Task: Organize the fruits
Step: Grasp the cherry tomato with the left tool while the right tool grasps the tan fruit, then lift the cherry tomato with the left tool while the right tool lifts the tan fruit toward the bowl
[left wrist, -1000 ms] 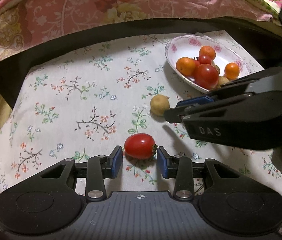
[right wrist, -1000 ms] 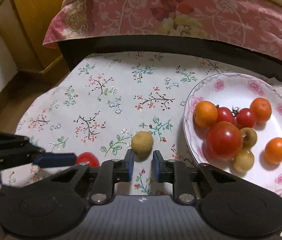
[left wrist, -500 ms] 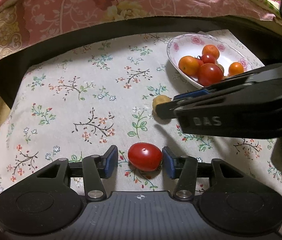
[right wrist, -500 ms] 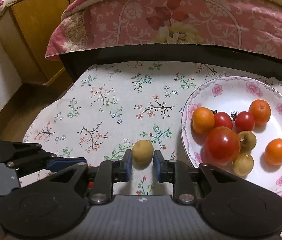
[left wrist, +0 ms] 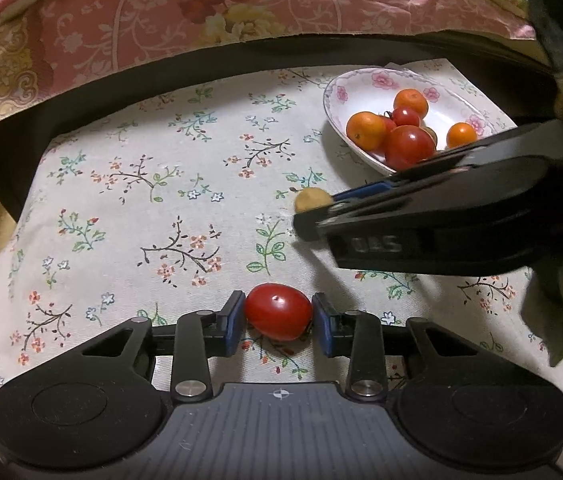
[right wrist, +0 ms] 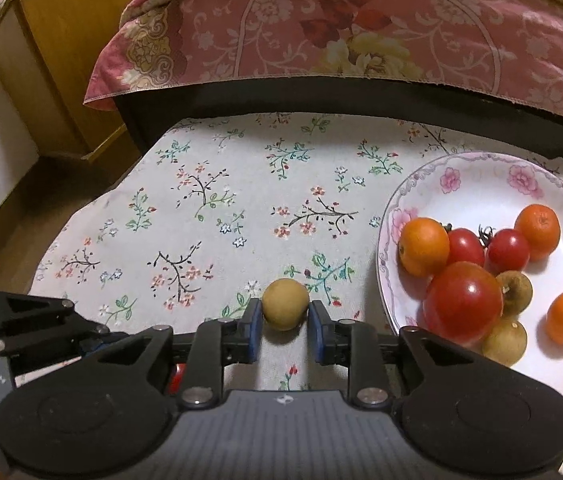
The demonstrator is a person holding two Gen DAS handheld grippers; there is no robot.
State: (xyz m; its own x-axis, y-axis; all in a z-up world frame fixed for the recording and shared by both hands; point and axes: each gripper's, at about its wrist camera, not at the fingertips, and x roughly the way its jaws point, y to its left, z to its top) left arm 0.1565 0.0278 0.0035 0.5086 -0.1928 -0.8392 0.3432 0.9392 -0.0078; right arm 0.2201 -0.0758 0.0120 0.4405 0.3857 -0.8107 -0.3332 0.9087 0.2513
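A red oval tomato (left wrist: pixel 278 322) lies on the flowered cloth between the blue pads of my left gripper (left wrist: pixel 277 312). Its jaws are closing, and both pads touch the tomato's sides. My right gripper (right wrist: pixel 284 318) is shut on a small round tan fruit (right wrist: pixel 284 307) just left of the plate. In the left wrist view the same right gripper (left wrist: pixel 315 210) reaches in from the right with the tan fruit (left wrist: pixel 308 199) at its tip. The flowered white plate (right wrist: pixel 481 188) holds several tomatoes, small oranges and tan fruits.
A bed with a pink flowered cover (right wrist: pixel 361 32) and a dark frame borders the far side of the cloth. A wooden cabinet (right wrist: pixel 61 60) stands at the back left. My left gripper's side (right wrist: pixel 41 328) shows in the right wrist view's lower left.
My left gripper's jaws widened around the tomato, then came in until both pads met it. The right gripper stayed shut on the tan fruit and barely moved.
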